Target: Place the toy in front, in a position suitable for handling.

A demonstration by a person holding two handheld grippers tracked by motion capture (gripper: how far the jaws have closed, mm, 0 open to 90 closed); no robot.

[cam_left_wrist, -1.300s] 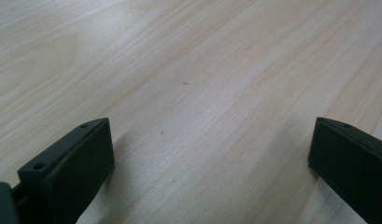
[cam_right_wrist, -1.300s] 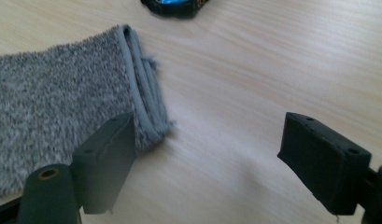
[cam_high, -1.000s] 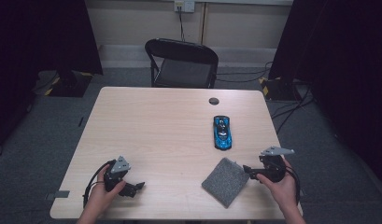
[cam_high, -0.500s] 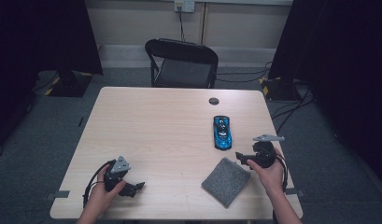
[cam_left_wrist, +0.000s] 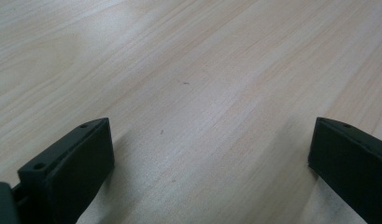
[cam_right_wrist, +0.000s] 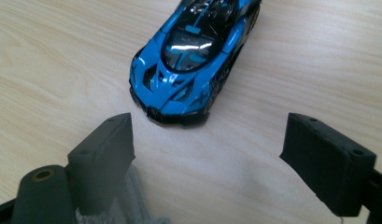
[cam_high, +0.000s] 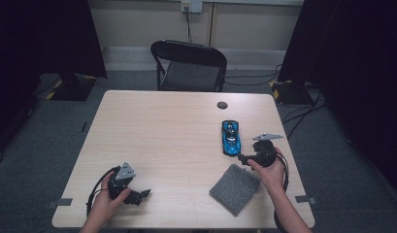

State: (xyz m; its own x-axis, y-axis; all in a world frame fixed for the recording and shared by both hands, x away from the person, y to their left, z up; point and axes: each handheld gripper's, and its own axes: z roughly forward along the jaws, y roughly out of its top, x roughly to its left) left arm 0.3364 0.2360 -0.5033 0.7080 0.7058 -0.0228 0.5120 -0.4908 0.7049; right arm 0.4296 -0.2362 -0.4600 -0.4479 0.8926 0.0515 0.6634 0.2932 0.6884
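A blue and black toy car (cam_high: 231,138) stands on the right half of the wooden table (cam_high: 162,136), lengthwise front to back. In the right gripper view the car (cam_right_wrist: 195,56) is just ahead of the jaws, its nose facing them. My right gripper (cam_high: 242,157) sits at the car's near end with its jaws open and only bare tabletop between them (cam_right_wrist: 209,149). A grey felt pad (cam_high: 235,188) lies below it, near the front edge. My left gripper (cam_high: 143,194) rests open at the front left, over bare wood (cam_left_wrist: 212,149).
A small black round disc (cam_high: 222,105) lies near the table's far edge. A black folding chair (cam_high: 189,65) stands behind the table. Cables and dark curtains run along both sides of the room.
My right gripper has travelled left and away from the front right corner, up to the near end of the car. The left gripper has kept still.
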